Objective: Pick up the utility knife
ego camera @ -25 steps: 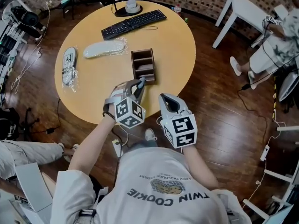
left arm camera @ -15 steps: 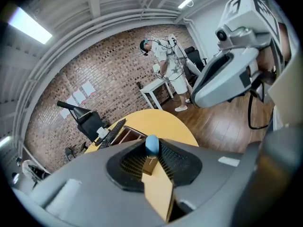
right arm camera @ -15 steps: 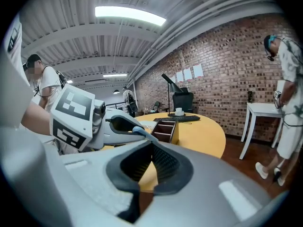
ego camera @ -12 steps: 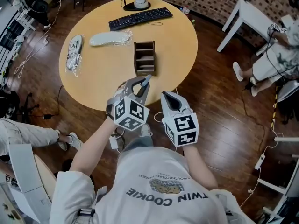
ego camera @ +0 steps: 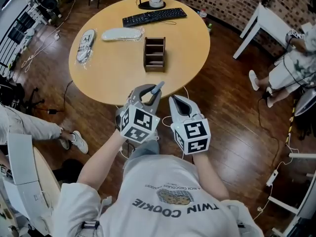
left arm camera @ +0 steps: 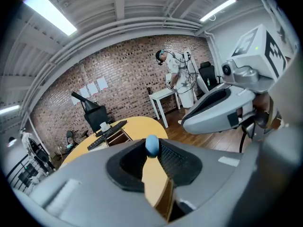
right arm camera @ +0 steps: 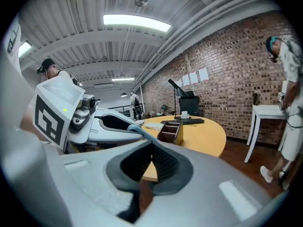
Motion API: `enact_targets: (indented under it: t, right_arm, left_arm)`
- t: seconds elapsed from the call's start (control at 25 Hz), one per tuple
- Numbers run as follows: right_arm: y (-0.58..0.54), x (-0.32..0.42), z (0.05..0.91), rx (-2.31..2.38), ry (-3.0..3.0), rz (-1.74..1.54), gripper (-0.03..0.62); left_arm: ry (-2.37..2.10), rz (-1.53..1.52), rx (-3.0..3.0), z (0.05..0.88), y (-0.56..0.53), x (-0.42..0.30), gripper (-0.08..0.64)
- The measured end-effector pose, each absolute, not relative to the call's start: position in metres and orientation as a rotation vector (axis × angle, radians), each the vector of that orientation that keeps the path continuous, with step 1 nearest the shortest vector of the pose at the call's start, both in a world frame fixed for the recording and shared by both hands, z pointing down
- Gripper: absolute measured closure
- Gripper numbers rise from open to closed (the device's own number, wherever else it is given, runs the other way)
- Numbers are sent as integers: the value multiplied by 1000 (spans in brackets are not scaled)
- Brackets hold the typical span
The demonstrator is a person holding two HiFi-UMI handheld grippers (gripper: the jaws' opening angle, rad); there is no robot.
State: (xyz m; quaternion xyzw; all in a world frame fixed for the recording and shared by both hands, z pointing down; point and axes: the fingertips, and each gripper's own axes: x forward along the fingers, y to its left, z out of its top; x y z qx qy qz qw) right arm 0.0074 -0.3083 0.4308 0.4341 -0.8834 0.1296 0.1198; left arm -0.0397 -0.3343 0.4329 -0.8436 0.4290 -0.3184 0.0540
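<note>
My left gripper [ego camera: 150, 91] is shut on the utility knife [ego camera: 157, 88], whose blue-grey end pokes out past the fingertips. It hangs above the near edge of the round wooden table [ego camera: 113, 68]. In the left gripper view the knife [left arm camera: 151, 144] shows as a rounded blue tip pinched between the jaws of the left gripper [left arm camera: 151, 150]. My right gripper [ego camera: 174, 101] is close beside it on the right, shut and empty; its tips meet in the right gripper view [right arm camera: 151, 144]. That view also shows the left gripper [right arm camera: 124, 126] with the knife [right arm camera: 137, 128].
On the table stand a brown wooden organizer [ego camera: 154, 54], a black keyboard [ego camera: 154, 17] and two wrapped items [ego camera: 122, 34] [ego camera: 86, 45]. A white side table [ego camera: 266, 21] and a standing person [ego camera: 296, 58] are at right. A seated person's legs [ego camera: 29, 127] are at left.
Both grippers have drawn back from the organizer toward the table's near edge. The left one rose and rolled with the knife still in it. The table now sits farther away.
</note>
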Motion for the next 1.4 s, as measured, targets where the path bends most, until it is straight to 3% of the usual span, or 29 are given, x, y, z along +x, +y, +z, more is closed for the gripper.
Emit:
enact_targets:
  t: [0.72, 1.4]
  right_arm:
    - [-226, 40, 425, 1181, -2634, 392, 591]
    - [-123, 7, 418, 1222, -2628, 464, 591]
  left_arm:
    - [1545, -763, -2697, 418, -230, 6, 486]
    - [1702, -538, -2758, 404, -127, -33, 486]
